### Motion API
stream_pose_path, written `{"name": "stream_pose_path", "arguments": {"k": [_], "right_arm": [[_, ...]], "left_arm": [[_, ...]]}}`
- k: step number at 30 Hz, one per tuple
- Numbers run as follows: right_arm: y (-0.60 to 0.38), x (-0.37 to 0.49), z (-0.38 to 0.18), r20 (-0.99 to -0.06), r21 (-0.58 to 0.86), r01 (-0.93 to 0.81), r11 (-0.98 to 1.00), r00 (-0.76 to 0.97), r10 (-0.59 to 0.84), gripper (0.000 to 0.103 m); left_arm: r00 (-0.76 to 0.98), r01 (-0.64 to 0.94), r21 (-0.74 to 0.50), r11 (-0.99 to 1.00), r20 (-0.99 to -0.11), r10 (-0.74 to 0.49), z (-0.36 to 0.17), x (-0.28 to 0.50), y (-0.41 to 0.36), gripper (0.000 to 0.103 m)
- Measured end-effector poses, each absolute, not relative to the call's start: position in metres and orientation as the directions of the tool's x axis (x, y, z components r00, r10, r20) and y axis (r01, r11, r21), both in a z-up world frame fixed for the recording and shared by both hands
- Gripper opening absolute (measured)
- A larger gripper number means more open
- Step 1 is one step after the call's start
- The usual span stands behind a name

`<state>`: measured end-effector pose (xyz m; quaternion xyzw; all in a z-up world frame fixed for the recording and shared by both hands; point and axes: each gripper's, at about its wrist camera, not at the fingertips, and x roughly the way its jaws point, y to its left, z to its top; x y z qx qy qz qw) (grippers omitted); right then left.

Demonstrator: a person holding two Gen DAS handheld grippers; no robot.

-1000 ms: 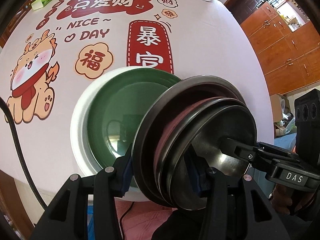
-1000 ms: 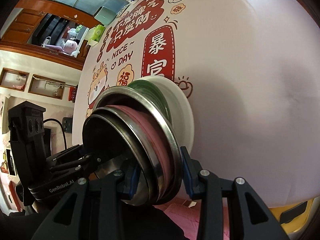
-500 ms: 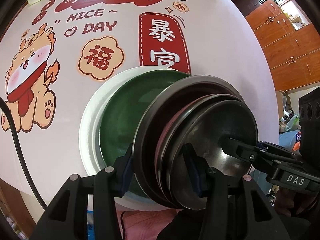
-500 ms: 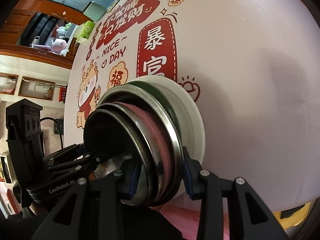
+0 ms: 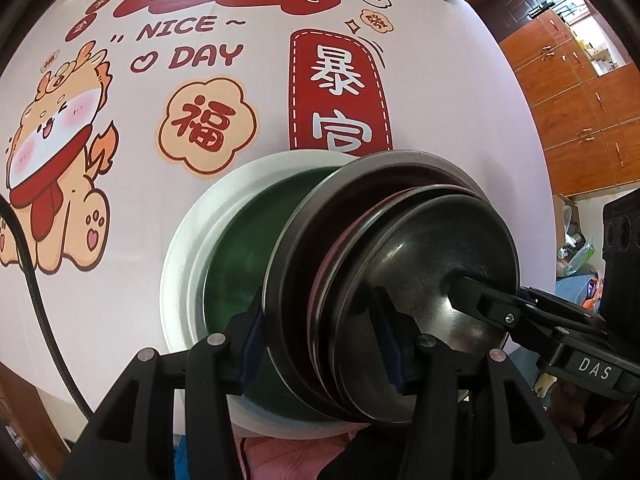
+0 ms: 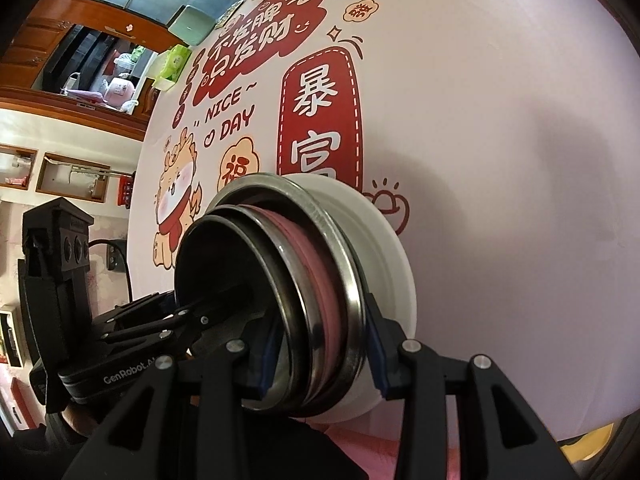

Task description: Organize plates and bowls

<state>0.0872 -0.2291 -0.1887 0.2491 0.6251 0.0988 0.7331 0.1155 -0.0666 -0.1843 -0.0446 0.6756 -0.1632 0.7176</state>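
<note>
Two grippers are working on one nested stack of dishes (image 5: 360, 280) at the near edge of the table (image 5: 460, 140). The stack is counting out as three steel bowls with one pink bowl (image 6: 316, 272) sandwiched among them, all tipped on edge and leaning over a green plate (image 5: 248, 256) that is lying inside a white plate (image 5: 188, 248) — six pieces in all, as far as the rims can be told apart.

The steel is looking dull and dark on the outside in the left wrist view, with a bright polished rim (image 6: 340, 248) showing in the right wrist view; the innermost steel bowl (image 5: 432, 280) is showing scuffs and a reflection in its hollow.

The left gripper (image 5: 324, 344) is clamping across the rims of the tilted stack, its blue pads (image 5: 252, 332) pressing on both sides. The right gripper (image 6: 320, 348) is doing the same from the opposite side, its fingers squeezed onto the stack's rims.

Compared with a second ago, the stack is sitting closer over the two plates, and the printed tablecloth lettering is appearing larger and nearer in both views; the grip on each side is staying unchanged.
</note>
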Motion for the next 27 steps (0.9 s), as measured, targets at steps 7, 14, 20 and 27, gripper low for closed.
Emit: {"name": "stream_pose_path", "arguments": {"k": [7,14,20,27], "right_arm": [[-0.221,0.084,-0.180,-0.889,0.434,0.203,0.878,0.257,0.380,0.039],[-0.220,0.070,-0.166,-0.886,0.393,0.314,0.864,0.382,0.265,0.039],[-0.212,0.050,-0.153,-0.861,0.389,0.410,0.825,0.479,0.168,0.046],[-0.196,0.024,-0.141,-0.836,0.384,0.430,0.817,0.538,0.109,0.049]], "left_arm": [[0.015,0.225,-0.299,0.927,-0.950,-0.310,-0.186,0.121,-0.062,0.047],[-0.003,0.348,-0.335,0.876,-0.934,-0.356,-0.181,0.121,-0.056,0.047],[0.010,0.432,-0.364,0.825,-0.913,-0.408,-0.168,0.120,-0.044,0.048],[0.031,0.438,-0.406,0.802,-0.885,-0.465,-0.159,0.116,-0.030,0.048]]}}
